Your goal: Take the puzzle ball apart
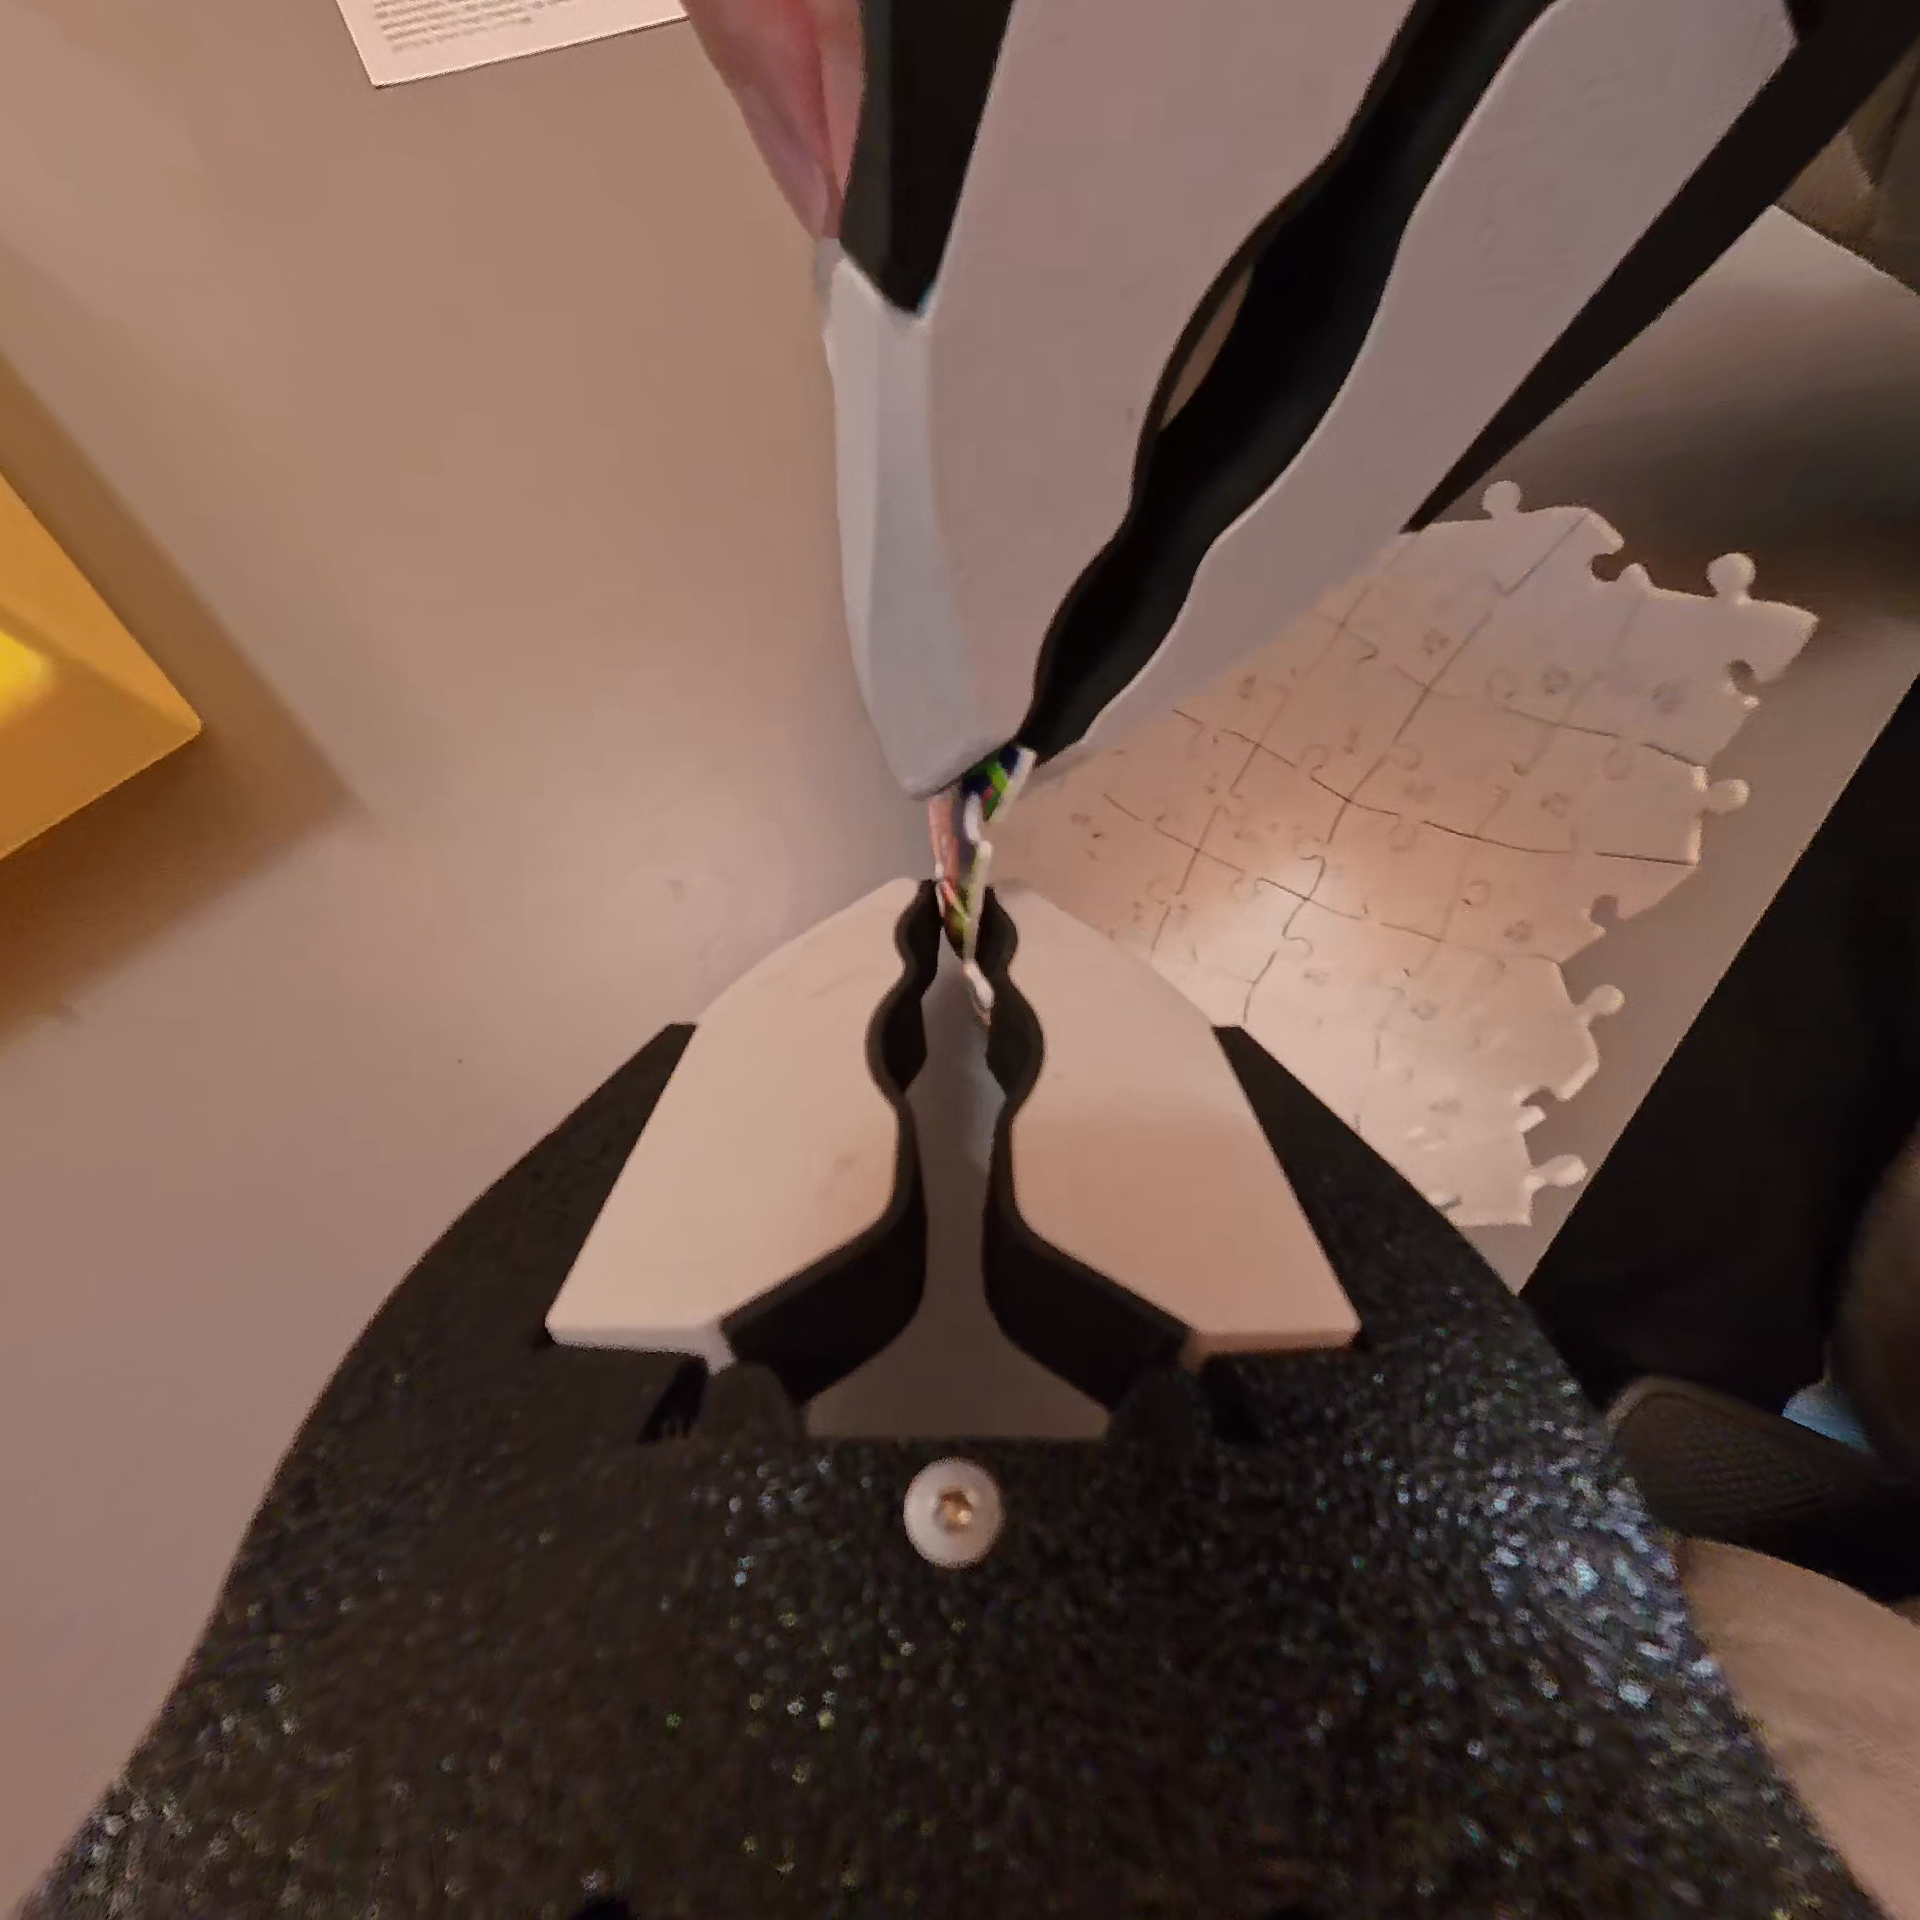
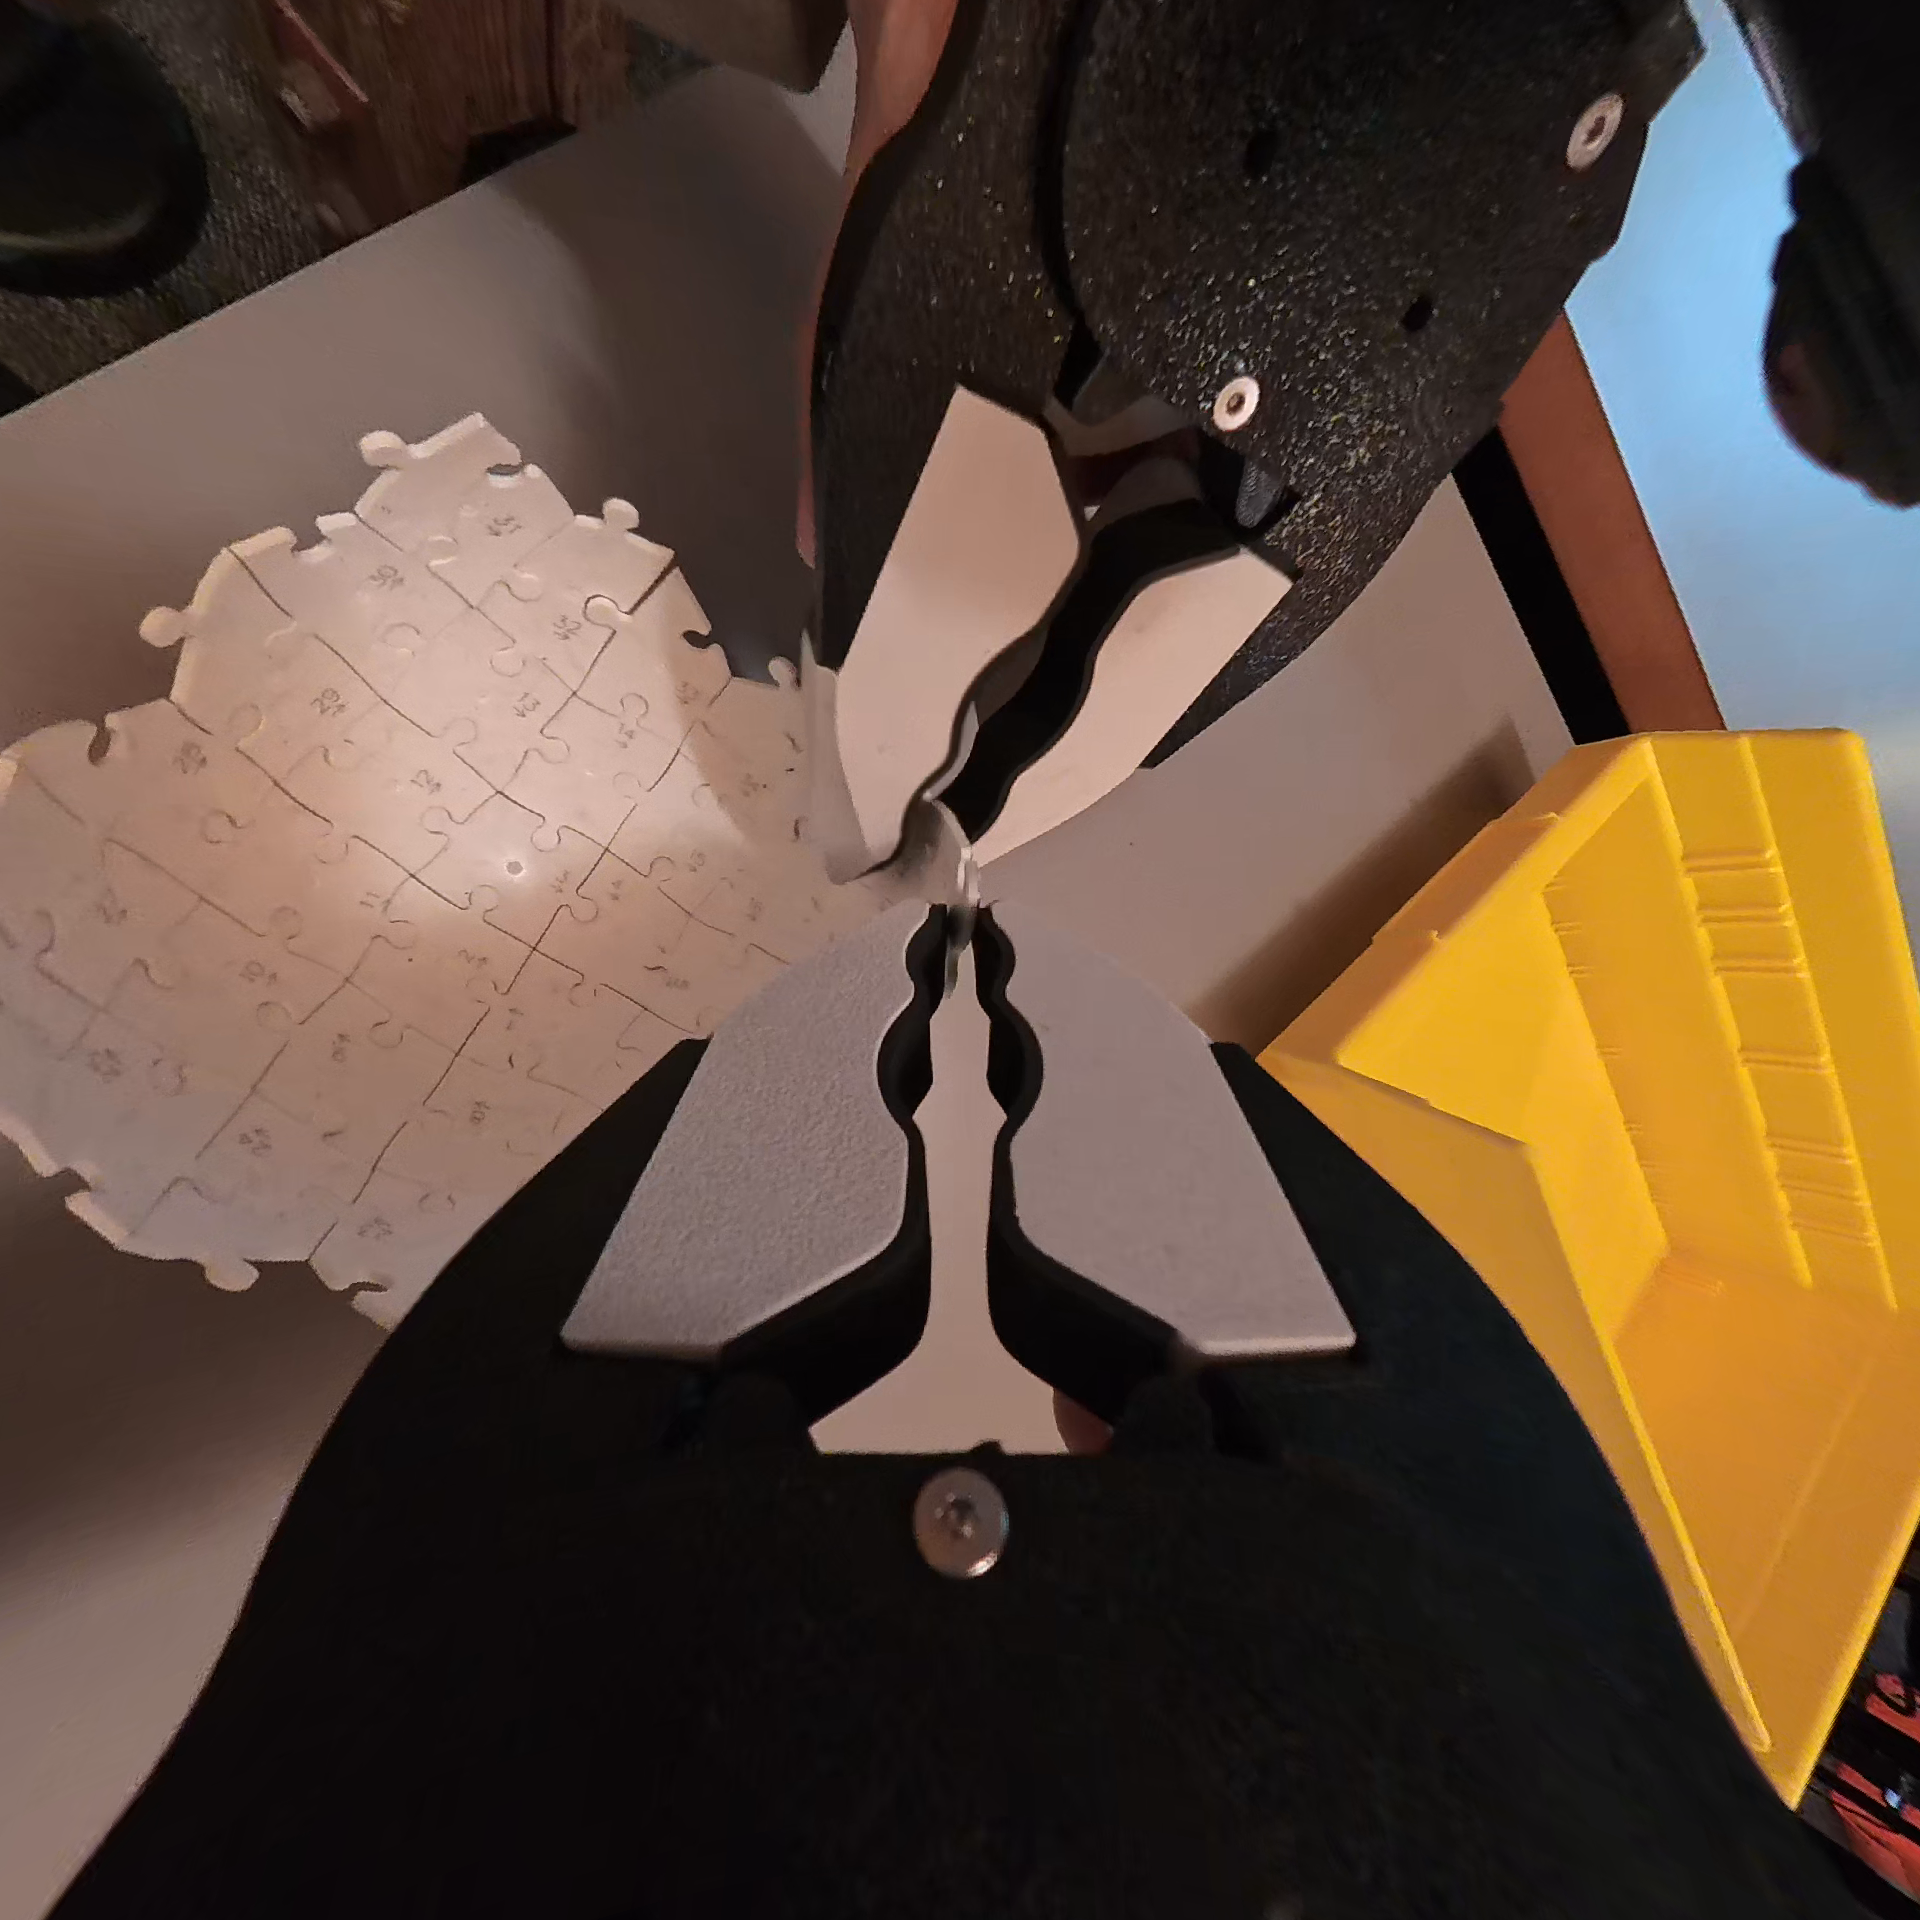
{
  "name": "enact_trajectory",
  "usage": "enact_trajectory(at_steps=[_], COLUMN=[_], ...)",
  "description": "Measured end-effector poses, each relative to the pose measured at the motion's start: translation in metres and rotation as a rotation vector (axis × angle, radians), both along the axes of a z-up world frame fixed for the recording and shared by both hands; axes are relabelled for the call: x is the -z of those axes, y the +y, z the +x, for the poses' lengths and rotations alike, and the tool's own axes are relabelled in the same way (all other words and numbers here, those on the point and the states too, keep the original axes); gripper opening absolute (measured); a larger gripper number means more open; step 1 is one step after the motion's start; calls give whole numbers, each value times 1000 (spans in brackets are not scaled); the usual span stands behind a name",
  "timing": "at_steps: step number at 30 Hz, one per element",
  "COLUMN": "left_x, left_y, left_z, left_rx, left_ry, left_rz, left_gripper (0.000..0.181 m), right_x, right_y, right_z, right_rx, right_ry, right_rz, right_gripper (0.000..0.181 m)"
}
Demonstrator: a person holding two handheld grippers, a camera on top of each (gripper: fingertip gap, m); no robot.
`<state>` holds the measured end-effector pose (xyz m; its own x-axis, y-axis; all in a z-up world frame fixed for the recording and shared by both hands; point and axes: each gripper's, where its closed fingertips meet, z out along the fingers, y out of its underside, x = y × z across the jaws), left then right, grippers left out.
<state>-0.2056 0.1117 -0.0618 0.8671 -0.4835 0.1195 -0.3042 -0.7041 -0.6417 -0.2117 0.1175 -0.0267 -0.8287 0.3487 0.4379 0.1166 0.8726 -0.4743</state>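
Note:
The puzzle ball is a curved white shell of joined pieces (image 1: pixel 1455 831), inner side up, lying on the table; it also shows in the right wrist view (image 2: pixel 364 831). My left gripper (image 1: pixel 958 899) is shut on a small colourful puzzle piece (image 1: pixel 971 831) seen edge-on. My right gripper (image 1: pixel 987 764) comes in from above and is shut on the other end of the same bit. In the right wrist view my right gripper (image 2: pixel 961 920) and left gripper (image 2: pixel 940 831) meet tip to tip on the piece (image 2: pixel 964 878). I cannot tell whether it still touches the shell.
A yellow plastic bin (image 2: pixel 1558 1039) stands right of the grippers; it also shows in the left wrist view (image 1: pixel 62 675). A white sheet of paper (image 1: pixel 499 31) lies at the far table edge. A black chair armrest (image 1: pixel 1714 1475) is beside the table.

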Motion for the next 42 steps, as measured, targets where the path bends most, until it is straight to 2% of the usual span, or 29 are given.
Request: enact_trajectory(at_steps=[5,9,13,17,28,34,42], left_x=[-1,-1,1,1,1,1,1], left_y=[0,3,3,2,2,3,4], left_z=[1,-3,-3,-3,-4,-3,-6], left_rx=[-10,-54,-58,-60,-64,-65,-101], left_ry=[-30,-51,-49,-52,-57,-53,-68], left_rz=[-10,-20,-34,-39,-43,-42,-57], left_gripper=[13,4,2,2,2,2,2], right_x=[0,-1,1,12,8,17,15], right_y=[1,3,7,11,4,11,7], right_z=[-1,-4,-4,5,4,5,3], right_rx=[5,42,77,128,221,353,411], right_ry=[-13,-21,-41,-147,-312,-429,-506], right_rz=[-7,-54,-95,-126,-272,-242,-257], right_gripper=[4,6,17,33,23,22,22])
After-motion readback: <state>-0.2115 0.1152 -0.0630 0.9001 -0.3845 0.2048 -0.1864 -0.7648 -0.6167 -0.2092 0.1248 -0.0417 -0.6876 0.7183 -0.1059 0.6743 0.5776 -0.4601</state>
